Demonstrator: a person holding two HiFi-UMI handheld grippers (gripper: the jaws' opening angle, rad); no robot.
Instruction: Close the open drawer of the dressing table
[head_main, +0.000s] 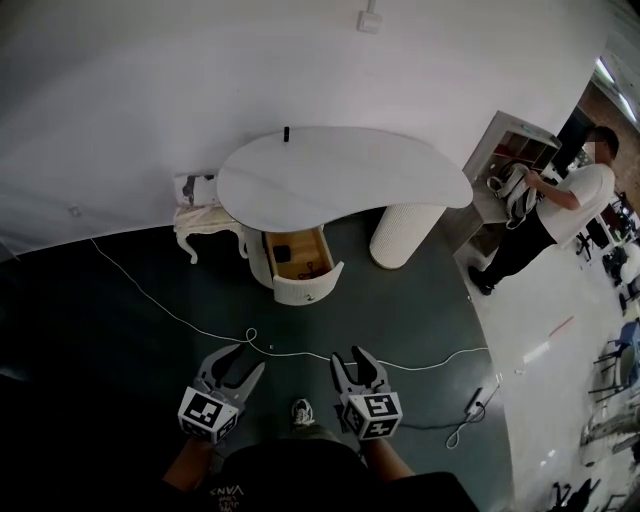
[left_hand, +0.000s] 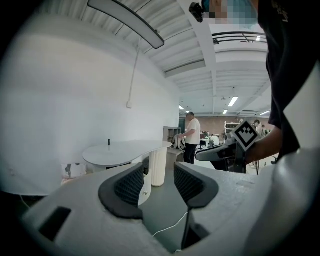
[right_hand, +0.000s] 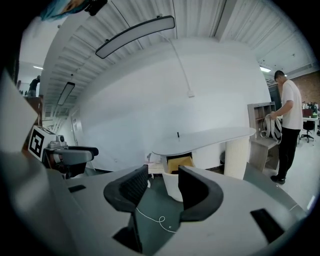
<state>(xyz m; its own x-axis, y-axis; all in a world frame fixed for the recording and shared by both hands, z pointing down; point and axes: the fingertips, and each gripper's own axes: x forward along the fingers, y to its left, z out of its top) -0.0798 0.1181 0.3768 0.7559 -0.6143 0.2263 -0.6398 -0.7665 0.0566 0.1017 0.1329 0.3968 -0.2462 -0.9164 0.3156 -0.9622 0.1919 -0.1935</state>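
Observation:
The white dressing table (head_main: 340, 175) stands against the wall, with a kidney-shaped top. Under it the drawer (head_main: 300, 262) is pulled out toward me, showing a wooden inside and a rounded white front. Both grippers hover over the dark floor well short of it. My left gripper (head_main: 247, 358) is open and empty. My right gripper (head_main: 349, 355) is also open, with nothing between its jaws. In the right gripper view the drawer (right_hand: 179, 163) shows beyond the gripper (right_hand: 163, 182). In the left gripper view the table (left_hand: 125, 150) lies ahead of the gripper (left_hand: 159, 182).
A white cable (head_main: 200, 325) runs across the floor between me and the table. A ribbed white pedestal (head_main: 405, 235) holds the table's right end. A small ornate stool (head_main: 200, 215) stands at its left. A person (head_main: 560, 205) stands by a shelf at the right.

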